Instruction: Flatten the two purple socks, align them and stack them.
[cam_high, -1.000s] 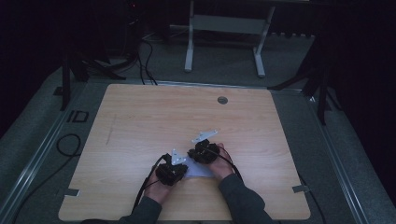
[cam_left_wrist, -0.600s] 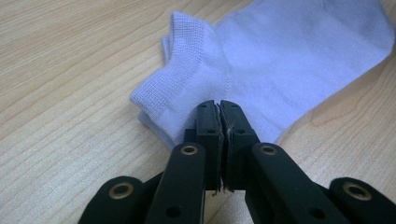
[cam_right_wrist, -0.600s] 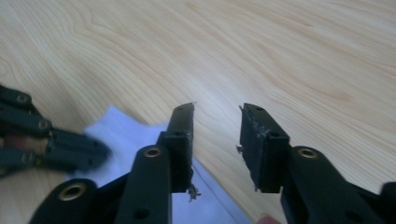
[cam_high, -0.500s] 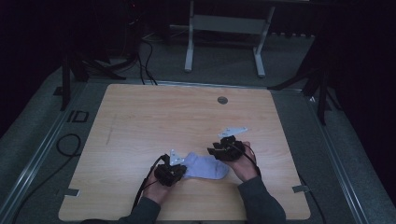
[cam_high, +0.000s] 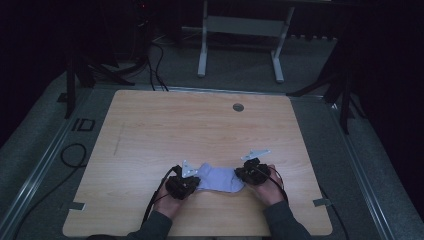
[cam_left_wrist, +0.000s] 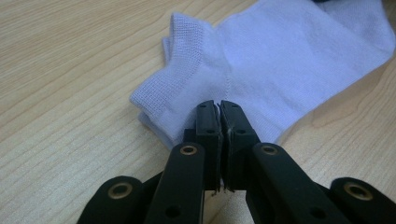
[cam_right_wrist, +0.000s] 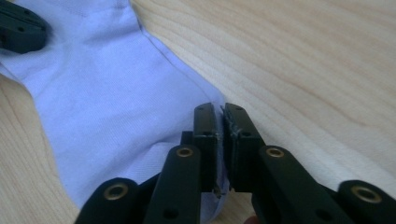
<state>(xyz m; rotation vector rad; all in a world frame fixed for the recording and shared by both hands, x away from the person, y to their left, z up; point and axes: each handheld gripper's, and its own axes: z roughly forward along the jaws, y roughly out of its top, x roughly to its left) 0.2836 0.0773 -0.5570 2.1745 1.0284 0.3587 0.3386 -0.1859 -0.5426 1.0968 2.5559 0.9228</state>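
Left gripper (cam_high: 192, 184) clenched on the sock (cam_high: 220, 179) cuff, right gripper (cam_high: 245, 175) just closing on its toe, stretching it flat near the surface's (cam_high: 200, 125) front edge.

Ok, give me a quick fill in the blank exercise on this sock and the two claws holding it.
1. The light purple sock lies on a ____ table.
2. The left claw is shut on the sock's ____ end.
3. The right claw is shut on the sock's ____ end.

Missing words: wooden; cuff; toe
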